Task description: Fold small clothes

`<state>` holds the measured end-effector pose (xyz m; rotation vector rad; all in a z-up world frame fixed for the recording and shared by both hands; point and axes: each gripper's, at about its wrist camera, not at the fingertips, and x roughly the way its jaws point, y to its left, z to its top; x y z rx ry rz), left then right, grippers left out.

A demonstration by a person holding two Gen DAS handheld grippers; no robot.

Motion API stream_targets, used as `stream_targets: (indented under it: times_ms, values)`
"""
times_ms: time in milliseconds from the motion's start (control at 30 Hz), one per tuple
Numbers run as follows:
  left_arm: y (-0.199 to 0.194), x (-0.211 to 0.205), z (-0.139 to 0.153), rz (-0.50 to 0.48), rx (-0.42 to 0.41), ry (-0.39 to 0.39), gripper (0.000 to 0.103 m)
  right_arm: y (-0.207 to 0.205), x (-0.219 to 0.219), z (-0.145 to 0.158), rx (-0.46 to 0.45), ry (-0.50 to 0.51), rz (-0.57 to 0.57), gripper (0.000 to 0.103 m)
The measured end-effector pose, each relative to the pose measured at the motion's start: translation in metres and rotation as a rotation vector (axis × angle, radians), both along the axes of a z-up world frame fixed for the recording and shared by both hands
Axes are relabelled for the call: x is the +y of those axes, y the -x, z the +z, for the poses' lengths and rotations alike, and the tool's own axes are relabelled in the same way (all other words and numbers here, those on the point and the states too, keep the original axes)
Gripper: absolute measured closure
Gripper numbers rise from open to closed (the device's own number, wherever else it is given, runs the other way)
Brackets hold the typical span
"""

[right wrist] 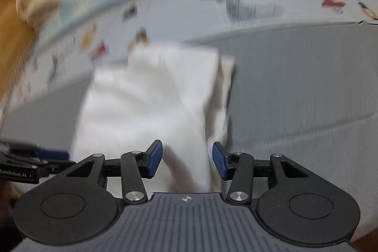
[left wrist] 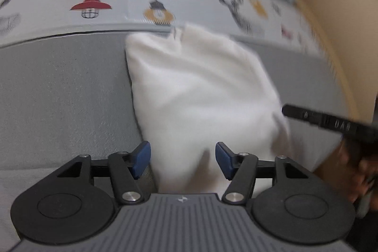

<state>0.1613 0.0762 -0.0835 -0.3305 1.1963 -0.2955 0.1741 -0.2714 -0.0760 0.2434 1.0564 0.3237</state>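
— Where is it sitting?

— The white garment is lying folded on the grey cushion. I'm holding the left gripper and right gripper unclamped over its near edge — soft, light, floppy; I'm pinching corners.

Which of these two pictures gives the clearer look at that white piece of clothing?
The left wrist view: the white garment lies fairly sharp on the grey surface, its outline easy to follow. The right wrist view shows the same garment smeared by blur, though a folded layer shows along its right edge.
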Motion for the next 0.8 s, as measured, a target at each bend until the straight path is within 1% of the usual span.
stream_targets:
  times_ms: [67, 100, 133, 200, 267, 300, 367, 433, 467, 500, 533, 567, 600, 633, 667, 733, 800]
  values:
    - [-0.003, 0.006, -0.010, 0.075, 0.034, 0.032, 0.036, -0.005, -0.002, 0.006, -0.038, -0.016, -0.053, 0.052]
    - [-0.010, 0.007, -0.014, 0.107, 0.046, 0.043, 0.036, -0.012, -0.002, 0.003, -0.042, -0.016, -0.072, 0.049]
    - [-0.012, 0.010, -0.021, 0.133, 0.060, 0.059, 0.036, -0.017, -0.002, 0.000, -0.028, -0.017, -0.090, 0.049]
    - [-0.016, 0.015, -0.033, 0.171, 0.106, 0.091, 0.036, -0.025, -0.001, -0.012, 0.046, -0.008, -0.111, 0.049]
    - [-0.023, 0.012, -0.041, 0.182, 0.127, 0.123, 0.036, -0.027, 0.003, -0.025, 0.117, 0.015, -0.118, 0.047]
    - [-0.028, 0.008, -0.044, 0.173, 0.132, 0.122, 0.036, -0.026, 0.005, -0.031, 0.144, 0.033, -0.120, 0.043]
    - [-0.037, 0.001, -0.051, 0.156, 0.137, 0.094, 0.036, -0.027, 0.008, -0.039, 0.168, 0.046, -0.139, 0.040]
    - [-0.041, -0.001, -0.056, 0.159, 0.141, 0.087, 0.036, -0.031, 0.008, -0.040, 0.182, 0.025, -0.155, 0.040]
    - [-0.044, -0.002, -0.059, 0.161, 0.139, 0.083, 0.037, -0.032, 0.008, -0.042, 0.194, 0.015, -0.164, 0.041]
    - [-0.047, -0.004, -0.060, 0.160, 0.136, 0.078, 0.041, -0.032, 0.007, -0.044, 0.201, 0.010, -0.168, 0.042]
    - [-0.049, -0.006, -0.061, 0.152, 0.129, 0.070, 0.048, -0.034, 0.007, -0.045, 0.206, 0.003, -0.170, 0.044]
    - [-0.050, -0.008, -0.059, 0.137, 0.118, 0.060, 0.053, -0.035, 0.008, -0.046, 0.203, -0.007, -0.168, 0.060]
    - [-0.050, -0.011, -0.055, 0.116, 0.097, 0.050, 0.066, -0.038, 0.012, -0.046, 0.194, -0.029, -0.155, 0.077]
    - [-0.049, -0.013, -0.049, 0.101, 0.066, 0.037, 0.074, -0.039, 0.015, -0.045, 0.178, -0.030, -0.146, 0.082]
    - [-0.051, -0.014, -0.043, 0.091, 0.029, 0.023, 0.076, -0.039, 0.020, -0.042, 0.153, -0.011, -0.131, 0.085]
    - [-0.051, -0.011, -0.026, 0.094, -0.067, -0.002, 0.078, -0.039, 0.025, -0.036, 0.123, 0.003, -0.128, 0.088]
    - [-0.048, 0.002, -0.006, 0.145, -0.163, 0.014, 0.078, -0.040, 0.023, -0.028, 0.069, -0.058, -0.163, 0.089]
